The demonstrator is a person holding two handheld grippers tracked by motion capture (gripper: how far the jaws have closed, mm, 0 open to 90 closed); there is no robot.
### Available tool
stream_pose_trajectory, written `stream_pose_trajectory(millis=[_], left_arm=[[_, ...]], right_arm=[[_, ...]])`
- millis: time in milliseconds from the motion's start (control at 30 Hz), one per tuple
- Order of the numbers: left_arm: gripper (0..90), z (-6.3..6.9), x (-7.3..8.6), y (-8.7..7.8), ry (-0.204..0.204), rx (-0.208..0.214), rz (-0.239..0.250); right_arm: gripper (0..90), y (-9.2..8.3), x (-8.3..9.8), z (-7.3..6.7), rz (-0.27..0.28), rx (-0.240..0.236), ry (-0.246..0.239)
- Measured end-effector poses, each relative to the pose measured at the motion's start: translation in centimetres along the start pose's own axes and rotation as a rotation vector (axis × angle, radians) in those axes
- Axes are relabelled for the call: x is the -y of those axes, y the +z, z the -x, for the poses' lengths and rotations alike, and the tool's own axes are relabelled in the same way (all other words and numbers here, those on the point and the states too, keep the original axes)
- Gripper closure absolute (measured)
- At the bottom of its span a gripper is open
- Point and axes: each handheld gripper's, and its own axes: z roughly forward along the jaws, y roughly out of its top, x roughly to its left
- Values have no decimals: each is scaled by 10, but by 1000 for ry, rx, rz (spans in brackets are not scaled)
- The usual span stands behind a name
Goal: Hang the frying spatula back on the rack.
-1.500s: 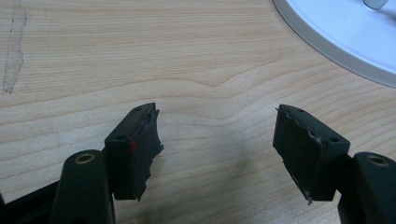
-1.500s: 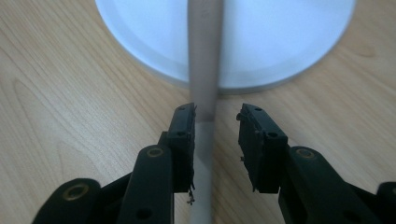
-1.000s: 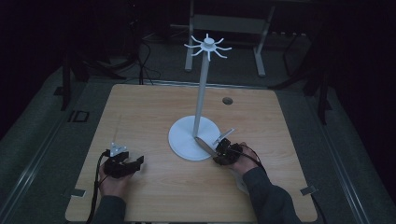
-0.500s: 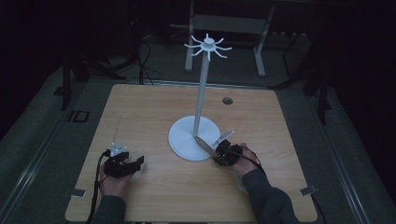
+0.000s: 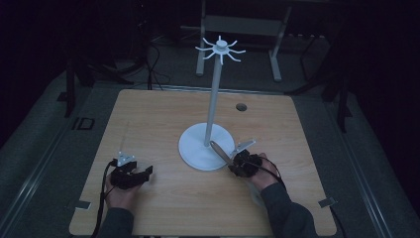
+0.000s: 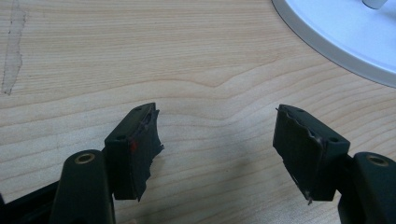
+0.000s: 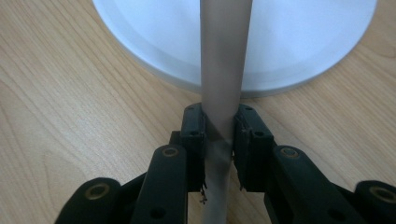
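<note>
A white stand rises mid-table: a round base (image 5: pixel 195 148), a thin pole (image 5: pixel 213 104) and a ring of hooks (image 5: pixel 220 48) on top. My right gripper (image 5: pixel 233 161) lies at the base's right edge, shut on a long flat beige utensil (image 5: pixel 218 148) whose rounded end reaches over the base. In the right gripper view the jaws (image 7: pixel 219 116) clamp the utensil's handle (image 7: pixel 224 56), with the white base (image 7: pixel 303 46) behind it. My left gripper (image 5: pixel 143 173) rests at the near left of the table, open with nothing between its jaws (image 6: pixel 217 126). The base's edge (image 6: pixel 345 37) shows at upper right there.
The wooden table (image 5: pixel 148 114) has a small dark hole (image 5: pixel 241 106) at the back right. A faint tape mark (image 6: pixel 11 51) lies on the wood left of my left gripper. A metal frame (image 5: pixel 242 25) stands on the dark floor beyond the table.
</note>
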Motion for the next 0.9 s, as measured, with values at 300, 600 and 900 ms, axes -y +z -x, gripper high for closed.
stream_pose_trajectory(millis=[300,600,900], left_arm=[[315,0,0,0,-1,2,0],[314,0,0,1,3,2,-5],[315,0,0,1,4,0,-5]], right_arm=[[753,-28,6,5,122,22,23],[753,-56,11,10,275,42,47],[753,-75,13,10,404,67,45]])
